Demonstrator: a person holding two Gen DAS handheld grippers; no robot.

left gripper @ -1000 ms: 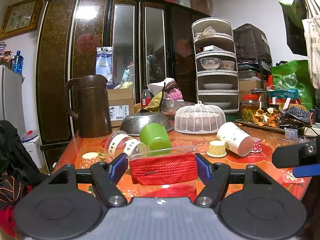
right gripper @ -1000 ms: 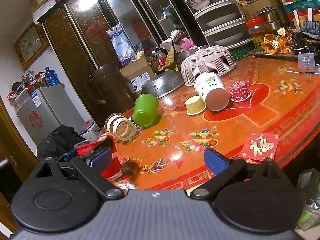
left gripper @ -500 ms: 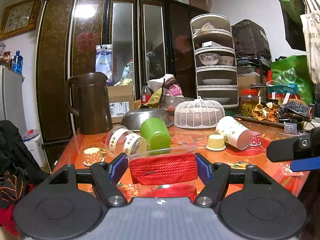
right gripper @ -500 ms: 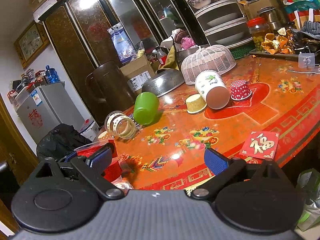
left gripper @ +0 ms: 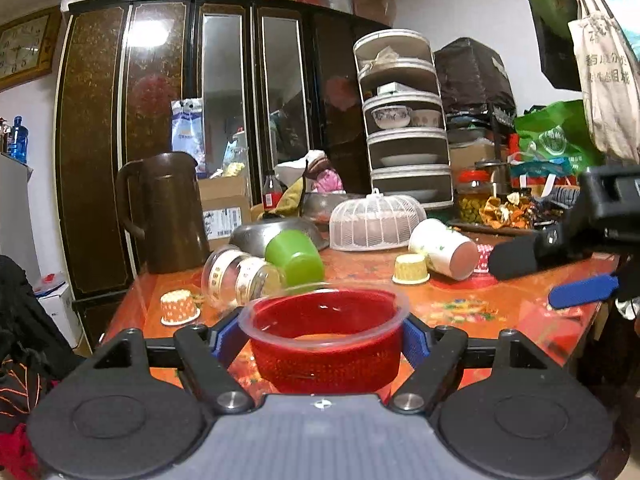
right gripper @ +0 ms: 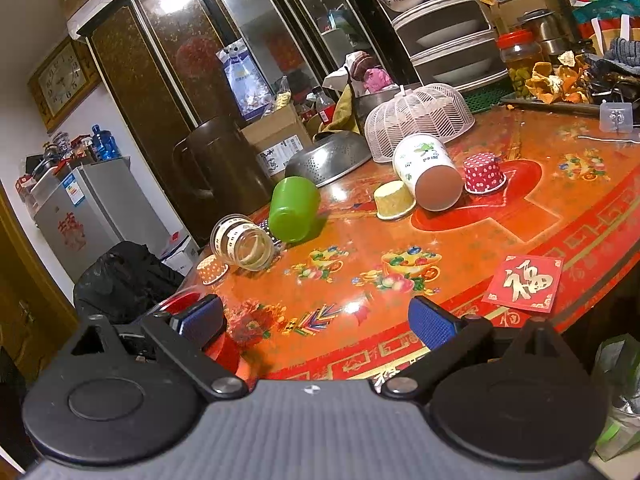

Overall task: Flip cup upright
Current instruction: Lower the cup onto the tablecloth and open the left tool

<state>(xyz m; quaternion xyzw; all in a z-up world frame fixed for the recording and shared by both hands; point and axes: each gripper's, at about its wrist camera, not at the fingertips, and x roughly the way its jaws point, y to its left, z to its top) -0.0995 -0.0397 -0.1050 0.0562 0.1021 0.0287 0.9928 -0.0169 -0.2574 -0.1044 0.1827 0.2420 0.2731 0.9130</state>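
Now left gripper (left gripper: 323, 338) has tipped red cup (left gripper: 326, 344) mouth-up.

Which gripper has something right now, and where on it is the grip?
The left gripper holds the red cup, its blue pads pressed on opposite sides of the wall just below the clear rim, mouth up. The right gripper is open and empty.

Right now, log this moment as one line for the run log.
left gripper: shut on red cup, mouth up | right gripper: open, empty | green cup, paper cup: on sides
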